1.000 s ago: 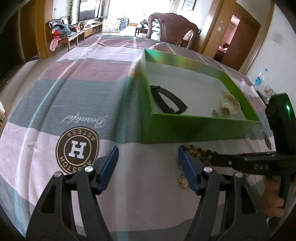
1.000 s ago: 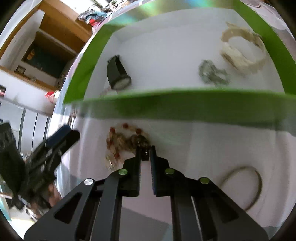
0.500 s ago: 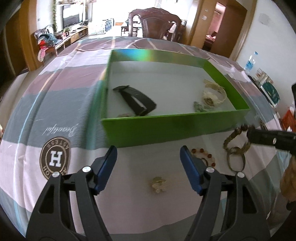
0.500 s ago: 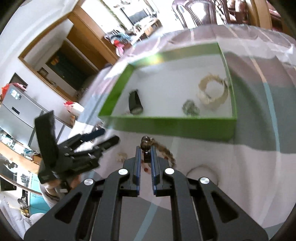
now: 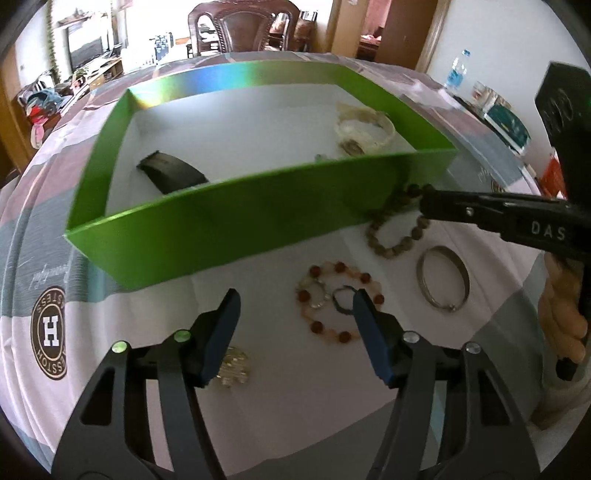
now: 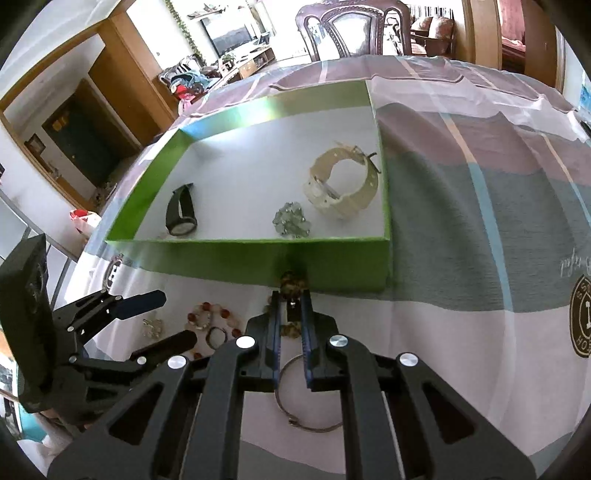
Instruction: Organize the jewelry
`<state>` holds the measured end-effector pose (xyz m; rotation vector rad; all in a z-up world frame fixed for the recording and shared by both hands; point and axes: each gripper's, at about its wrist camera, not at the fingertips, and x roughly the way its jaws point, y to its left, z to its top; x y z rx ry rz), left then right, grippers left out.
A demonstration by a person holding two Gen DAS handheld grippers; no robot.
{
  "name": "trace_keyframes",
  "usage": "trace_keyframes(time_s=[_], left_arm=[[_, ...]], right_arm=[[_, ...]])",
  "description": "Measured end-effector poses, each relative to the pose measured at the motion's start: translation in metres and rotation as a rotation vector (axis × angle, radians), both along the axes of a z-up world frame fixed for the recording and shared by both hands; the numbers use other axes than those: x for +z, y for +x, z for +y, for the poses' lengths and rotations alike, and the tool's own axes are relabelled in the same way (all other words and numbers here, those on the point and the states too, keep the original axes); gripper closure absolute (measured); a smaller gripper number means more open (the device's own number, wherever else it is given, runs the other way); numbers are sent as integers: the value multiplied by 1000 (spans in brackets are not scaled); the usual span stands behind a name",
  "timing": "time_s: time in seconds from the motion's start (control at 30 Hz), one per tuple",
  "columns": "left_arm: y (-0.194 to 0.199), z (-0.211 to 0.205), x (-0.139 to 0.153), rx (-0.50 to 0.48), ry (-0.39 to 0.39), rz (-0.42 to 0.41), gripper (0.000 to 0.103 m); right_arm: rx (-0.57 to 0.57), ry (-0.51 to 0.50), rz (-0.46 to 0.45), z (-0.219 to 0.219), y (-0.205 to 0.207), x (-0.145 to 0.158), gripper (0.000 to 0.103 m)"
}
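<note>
A green box [image 5: 236,218] [image 6: 258,254] holds a black watch [image 5: 171,171] [image 6: 181,214], a cream watch [image 5: 364,129] [image 6: 341,181] and a pale green brooch [image 6: 291,221]. My right gripper [image 6: 291,295] [image 5: 424,201] is shut on a brown bead bracelet [image 5: 397,229] [image 6: 291,282], which hangs in front of the box's near wall. My left gripper [image 5: 295,306] [image 6: 166,314] is open and empty above a red and pink bead bracelet [image 5: 338,299] [image 6: 208,317]. A small dark ring [image 5: 343,299], a silver bangle [image 5: 443,278] [image 6: 306,398] and a clear crystal piece [image 5: 232,367] [image 6: 153,326] lie on the cloth.
The table wears a striped pink and grey cloth with a round brown logo [image 5: 48,332] [image 6: 581,321]. A water bottle [image 5: 456,72] and packages [image 5: 506,123] stand at the far right. A wooden chair [image 5: 243,26] stands beyond the table.
My right gripper has lifted the brown bead bracelet off the cloth and carried it toward the box's near wall. My left gripper has shifted right, over the loose jewelry.
</note>
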<state>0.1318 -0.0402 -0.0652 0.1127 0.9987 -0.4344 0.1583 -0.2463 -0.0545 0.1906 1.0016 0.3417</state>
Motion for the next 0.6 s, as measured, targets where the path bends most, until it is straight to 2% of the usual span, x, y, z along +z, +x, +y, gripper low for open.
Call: trace_keyframes(time_s=[0.07, 0.23, 0.33, 0.43, 0.6], left_arm=[[1, -5, -6, -9, 14, 14, 58], [3, -9, -8, -23, -9, 19, 69], [1, -12, -8, -28, -6, 20, 90], [0, -13, -8, -25, 3, 16, 95], [-4, -8, 1, -4, -13, -9, 95]], right_arm=[[6, -17, 0, 2, 0, -2, 93], [11, -36, 5, 2, -1, -5, 93], [3, -57, 17, 1, 0, -7, 93], [-10, -74, 29, -1, 1, -10, 93], [-49, -104, 70, -9, 7, -18, 93]])
